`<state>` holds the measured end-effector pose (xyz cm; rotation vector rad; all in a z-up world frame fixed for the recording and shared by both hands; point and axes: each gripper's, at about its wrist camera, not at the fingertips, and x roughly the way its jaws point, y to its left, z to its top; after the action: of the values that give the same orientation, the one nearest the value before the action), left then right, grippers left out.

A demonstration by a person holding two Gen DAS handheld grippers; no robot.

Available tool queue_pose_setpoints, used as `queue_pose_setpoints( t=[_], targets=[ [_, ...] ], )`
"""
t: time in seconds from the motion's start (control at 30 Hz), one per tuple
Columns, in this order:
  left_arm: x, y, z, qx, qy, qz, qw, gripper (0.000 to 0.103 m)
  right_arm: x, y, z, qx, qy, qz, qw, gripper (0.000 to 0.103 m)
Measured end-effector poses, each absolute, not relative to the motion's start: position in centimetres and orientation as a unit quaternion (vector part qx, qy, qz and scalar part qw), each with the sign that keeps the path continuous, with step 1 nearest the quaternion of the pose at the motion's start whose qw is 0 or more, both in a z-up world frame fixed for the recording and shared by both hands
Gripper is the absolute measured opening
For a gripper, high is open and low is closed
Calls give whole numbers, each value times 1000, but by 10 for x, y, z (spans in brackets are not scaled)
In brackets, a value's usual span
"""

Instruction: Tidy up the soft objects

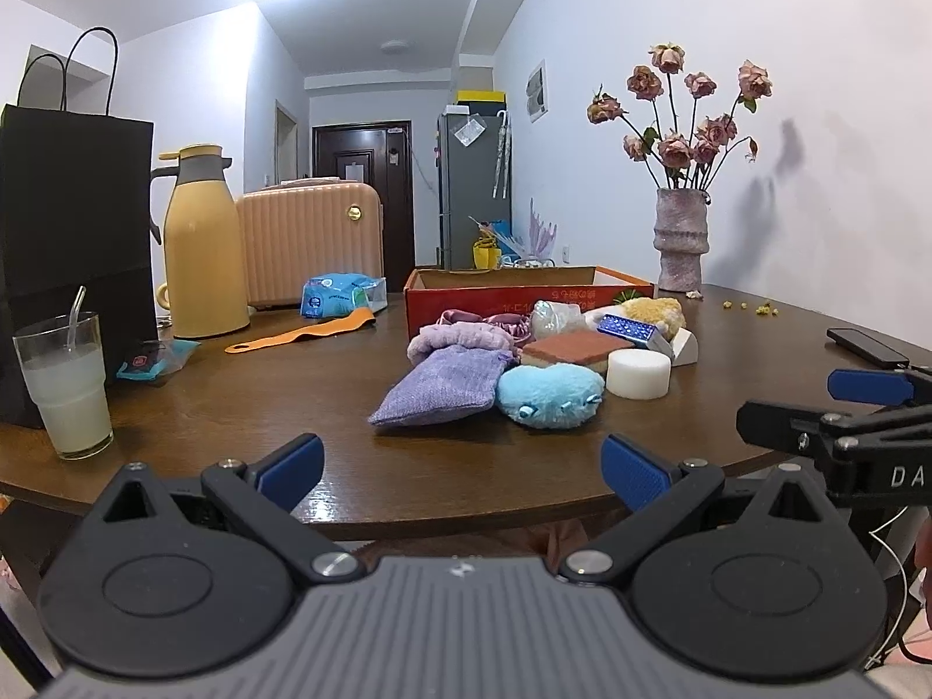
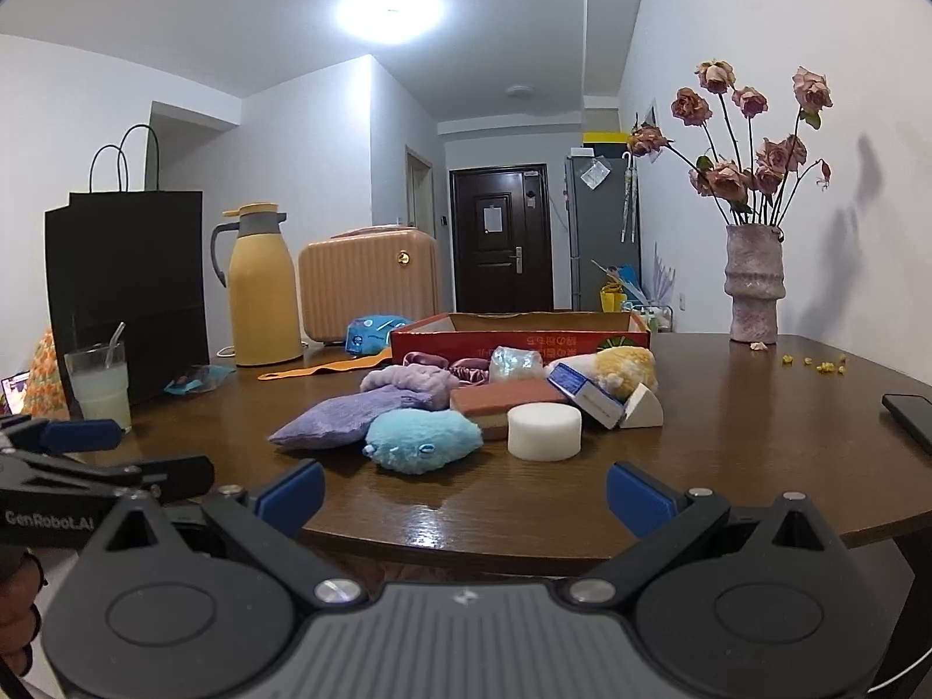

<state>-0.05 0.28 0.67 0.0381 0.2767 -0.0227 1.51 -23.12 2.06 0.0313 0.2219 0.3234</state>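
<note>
A pile of soft objects lies mid-table in front of a red cardboard box (image 1: 466, 297) (image 2: 512, 341): a blue plush (image 1: 550, 393) (image 2: 422, 440), a purple knit pouch (image 1: 442, 387) (image 2: 332, 422), a lilac fluffy piece (image 1: 460, 338) (image 2: 408, 378), a red-topped sponge (image 1: 571, 346) (image 2: 504, 396), a white foam cylinder (image 1: 638, 373) (image 2: 544, 431) and a yellow plush (image 1: 655, 311) (image 2: 629, 367). My left gripper (image 1: 463, 469) is open and empty at the table's near edge. My right gripper (image 2: 466, 492) is open and empty beside it, also seen in the left wrist view (image 1: 815, 408).
On the left stand a glass of milky drink (image 1: 64, 384) (image 2: 99, 387), a black paper bag (image 1: 70, 233), a yellow thermos (image 1: 201, 244) (image 2: 262, 285) and a pink case (image 1: 311, 242). A vase of dried roses (image 1: 681, 239) (image 2: 754, 285) stands back right. A phone (image 1: 865, 346) (image 2: 911, 419) lies right.
</note>
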Motion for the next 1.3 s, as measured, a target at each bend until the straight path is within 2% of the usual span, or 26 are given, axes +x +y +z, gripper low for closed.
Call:
queue_pose_setpoints(
  t=[1.3],
  targets=[
    [8, -3, 2, 19, 150, -21, 988, 103, 13, -238, 18, 24, 100, 148, 984, 103]
  ],
)
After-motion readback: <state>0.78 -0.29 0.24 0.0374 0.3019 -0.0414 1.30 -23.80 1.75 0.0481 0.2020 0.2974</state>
